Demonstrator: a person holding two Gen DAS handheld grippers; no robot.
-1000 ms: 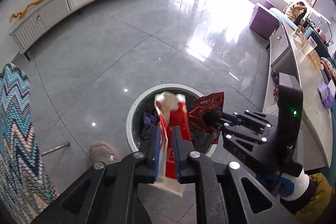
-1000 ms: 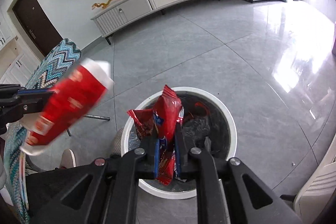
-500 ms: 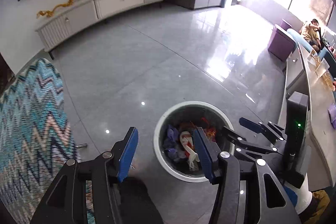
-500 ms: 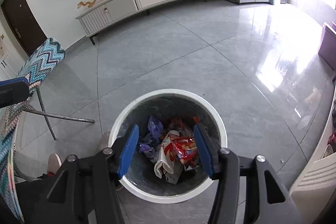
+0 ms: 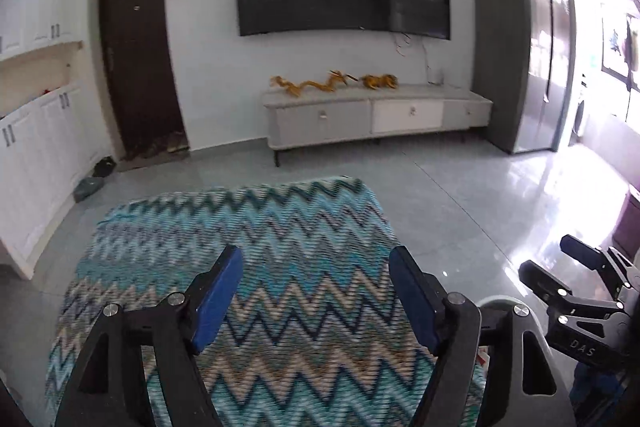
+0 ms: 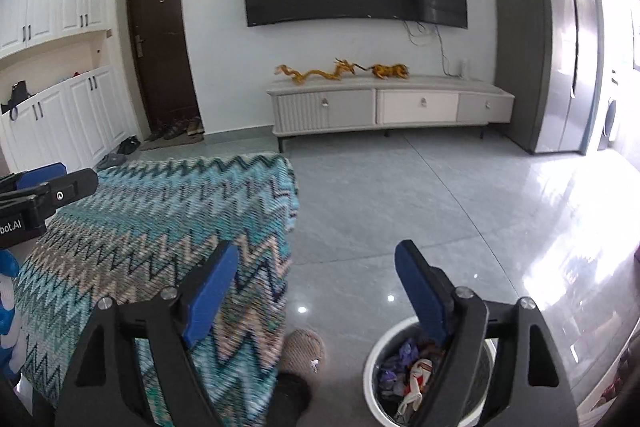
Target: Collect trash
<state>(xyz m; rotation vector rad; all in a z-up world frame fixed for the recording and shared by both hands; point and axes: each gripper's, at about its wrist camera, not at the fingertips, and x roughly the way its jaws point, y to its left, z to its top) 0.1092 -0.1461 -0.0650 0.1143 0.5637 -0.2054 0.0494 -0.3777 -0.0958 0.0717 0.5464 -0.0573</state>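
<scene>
Left wrist view. Left tool point(image 5: 314, 291): jaws wide apart, blue pads, nothing between them; held over a surface point(image 5: 248, 239) draped in a woven zigzag cloth of teal, blue and beige. Right tool point(image 5: 576, 279): black, at the right edge; its state cannot be told from this view. Bin point(image 5: 494, 303): only a sliver of white rim shows behind the left tool's right finger.

Right wrist view. Right tool point(image 6: 316, 291): jaws wide apart, empty, above grey glossy floor tiles. Bin point(image 6: 390, 339): round, white-rimmed, dark inside, on the floor at lower right, partly behind the right finger. Trash point(image 6: 404, 371): crumpled wrappers, purple, red and white, heaped inside the bin; no clear long axis. Left tool point(image 6: 44, 197): at the left edge, over the cloth.
</scene>
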